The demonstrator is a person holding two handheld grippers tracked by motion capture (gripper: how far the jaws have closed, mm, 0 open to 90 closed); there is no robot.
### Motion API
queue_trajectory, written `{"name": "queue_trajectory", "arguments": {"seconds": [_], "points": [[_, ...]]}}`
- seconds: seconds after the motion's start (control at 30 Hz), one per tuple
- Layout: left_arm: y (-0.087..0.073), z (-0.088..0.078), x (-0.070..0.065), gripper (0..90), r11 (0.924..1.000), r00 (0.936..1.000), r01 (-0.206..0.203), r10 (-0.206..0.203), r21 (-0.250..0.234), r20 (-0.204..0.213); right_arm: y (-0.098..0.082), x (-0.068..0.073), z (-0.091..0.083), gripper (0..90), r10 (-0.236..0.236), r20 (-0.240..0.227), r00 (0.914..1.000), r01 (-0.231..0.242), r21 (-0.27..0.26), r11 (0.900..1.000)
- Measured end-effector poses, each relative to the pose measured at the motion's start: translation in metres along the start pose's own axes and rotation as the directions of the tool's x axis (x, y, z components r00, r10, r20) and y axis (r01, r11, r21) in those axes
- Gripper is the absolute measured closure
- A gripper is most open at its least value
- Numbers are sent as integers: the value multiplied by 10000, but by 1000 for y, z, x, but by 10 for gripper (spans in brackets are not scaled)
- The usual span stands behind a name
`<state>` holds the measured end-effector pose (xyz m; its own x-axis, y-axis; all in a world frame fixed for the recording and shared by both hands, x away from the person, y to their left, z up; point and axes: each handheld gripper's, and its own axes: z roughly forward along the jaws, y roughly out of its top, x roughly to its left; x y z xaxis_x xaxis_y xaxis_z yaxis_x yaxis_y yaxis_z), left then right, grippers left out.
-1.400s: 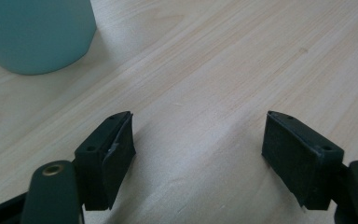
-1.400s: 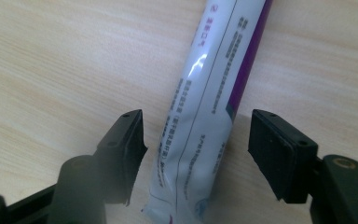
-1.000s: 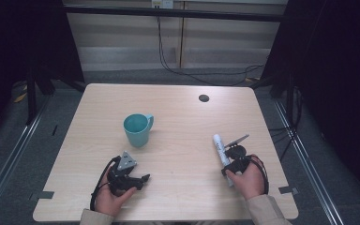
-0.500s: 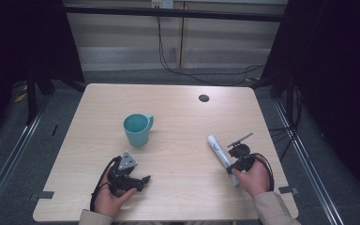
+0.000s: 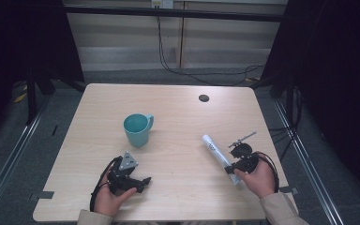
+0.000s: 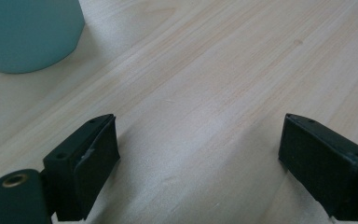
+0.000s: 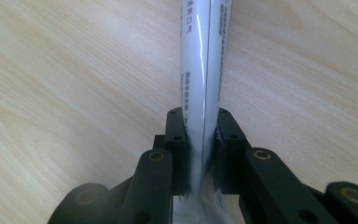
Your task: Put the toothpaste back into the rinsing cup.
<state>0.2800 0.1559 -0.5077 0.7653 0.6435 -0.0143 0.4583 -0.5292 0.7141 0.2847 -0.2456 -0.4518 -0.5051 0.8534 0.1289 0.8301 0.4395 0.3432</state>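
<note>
A white tube (image 5: pixel 217 152) with printed text lies low over the table's right side, pointing up-left. My right gripper (image 5: pixel 232 168) is shut on its near end; in the right gripper view the tube (image 7: pixel 205 70) runs straight up from between the jaws of my right gripper (image 7: pixel 200 135). A teal mug (image 5: pixel 137 130) stands upright left of centre, handle to the right. My left gripper (image 5: pixel 140 183) rests near the front left, open with nothing between its fingers. In the left gripper view my left gripper (image 6: pixel 198 154) shows bare wood between its jaws, and the mug's base (image 6: pixel 28 32) sits at the upper left.
The light wooden table (image 5: pixel 178 108) has a small dark round hole (image 5: pixel 204 98) at the back right. Cables trail from both grippers. Dark floor, rails and black stands surround the table.
My right gripper has drawn back toward the front right edge with the tube, which has tilted to point more up-left. The left gripper and mug have stayed put.
</note>
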Motion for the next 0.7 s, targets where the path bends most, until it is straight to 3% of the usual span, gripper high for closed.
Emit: {"name": "queue_trajectory", "arguments": {"seconds": [0.37, 0.5, 0.7], "points": [[2, -1, 1, 105, 9998, 9998, -95, 92, 188, 203, 4, 17, -14, 780, -1036, -585, 9929, 1019, -324, 9943], [8, -2, 2, 158, 9974, 9987, -372, 350, 618, 365, 7, 21, -14, 780, -1256, -889, 9881, 1229, -360, 9918], [24, -12, 0, 161, 9915, 9934, -1030, 984, 789, 595, 12, 28, -17, 780, -1674, -961, 9812, 1645, -373, 9857]]}}
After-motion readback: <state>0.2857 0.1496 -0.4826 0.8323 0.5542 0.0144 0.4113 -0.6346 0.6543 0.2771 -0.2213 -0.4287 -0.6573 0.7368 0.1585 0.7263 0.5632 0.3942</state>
